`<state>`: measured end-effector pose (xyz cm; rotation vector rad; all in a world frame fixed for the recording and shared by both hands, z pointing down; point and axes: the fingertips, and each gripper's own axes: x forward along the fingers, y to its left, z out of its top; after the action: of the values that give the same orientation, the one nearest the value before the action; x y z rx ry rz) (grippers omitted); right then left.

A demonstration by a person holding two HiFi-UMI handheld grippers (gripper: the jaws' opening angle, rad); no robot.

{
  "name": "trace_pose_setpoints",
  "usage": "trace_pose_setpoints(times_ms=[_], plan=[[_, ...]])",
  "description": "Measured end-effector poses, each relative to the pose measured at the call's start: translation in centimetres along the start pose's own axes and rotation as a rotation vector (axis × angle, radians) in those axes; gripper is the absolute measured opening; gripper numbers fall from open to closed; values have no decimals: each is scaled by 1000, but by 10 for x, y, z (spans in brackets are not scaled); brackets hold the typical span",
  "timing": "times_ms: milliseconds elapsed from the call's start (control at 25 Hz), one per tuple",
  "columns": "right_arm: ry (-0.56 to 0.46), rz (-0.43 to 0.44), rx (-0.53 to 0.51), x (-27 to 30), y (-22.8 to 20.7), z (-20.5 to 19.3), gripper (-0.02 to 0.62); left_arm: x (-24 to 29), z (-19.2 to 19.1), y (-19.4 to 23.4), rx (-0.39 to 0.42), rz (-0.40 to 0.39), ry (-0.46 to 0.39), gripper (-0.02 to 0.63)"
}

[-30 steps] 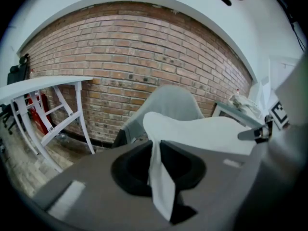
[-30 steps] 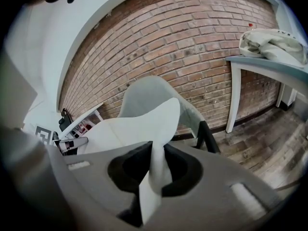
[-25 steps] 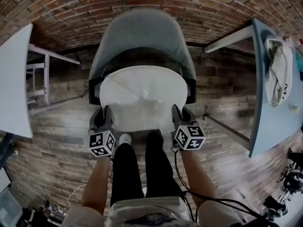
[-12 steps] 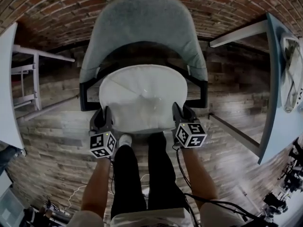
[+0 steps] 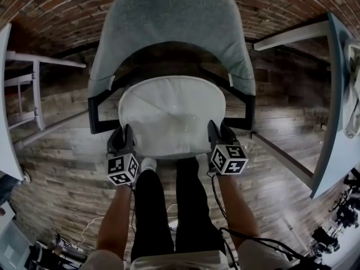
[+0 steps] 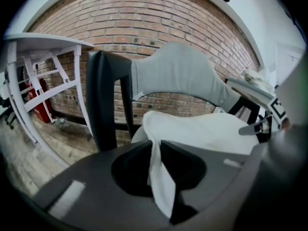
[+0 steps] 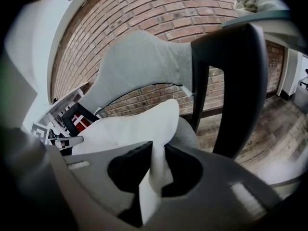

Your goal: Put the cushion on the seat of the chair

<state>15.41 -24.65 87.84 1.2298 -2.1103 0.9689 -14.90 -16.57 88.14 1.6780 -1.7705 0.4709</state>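
Note:
A round white cushion (image 5: 170, 116) lies flat over the seat of a chair (image 5: 169, 21) with a grey curved back and black arms. My left gripper (image 5: 120, 144) is shut on the cushion's near-left edge, and the white fabric (image 6: 156, 165) is pinched between its jaws. On the near-right edge my right gripper (image 5: 218, 140) is shut too, with a fold of cushion (image 7: 153, 172) between its jaws. In both gripper views the grey chair back (image 6: 180, 78) (image 7: 139, 66) rises behind the cushion. Whether the cushion rests fully on the seat I cannot tell.
White tables stand on both sides: one at the left (image 5: 7, 94) with a white frame (image 6: 36, 81), one at the right (image 5: 337, 106) bearing a crumpled cloth (image 5: 354, 89). A brick wall (image 5: 56, 4) runs behind the chair. The person's legs (image 5: 169, 207) stand close to the seat's front. Cables (image 5: 242, 235) trail on the wooden floor.
Both grippers have sunk with the cushion toward the seat. The chair now looks larger and nearer in the head view, and the cushion sits lower between the arms.

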Motion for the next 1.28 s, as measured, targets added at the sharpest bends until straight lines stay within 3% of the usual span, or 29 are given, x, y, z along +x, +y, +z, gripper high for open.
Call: trace_pose_setpoints(times_ms=[720,1000,1280], plan=[[-3,-70,-15,31,-32,-29,80,32,-40,16,18,92,42,52],[4,-107,-37,30,-35,-27,116,29,-39,19,-17,101,30,70],[-45,-126,59,17,-39,-21,179,25,-35,22,-4,113,31,129]])
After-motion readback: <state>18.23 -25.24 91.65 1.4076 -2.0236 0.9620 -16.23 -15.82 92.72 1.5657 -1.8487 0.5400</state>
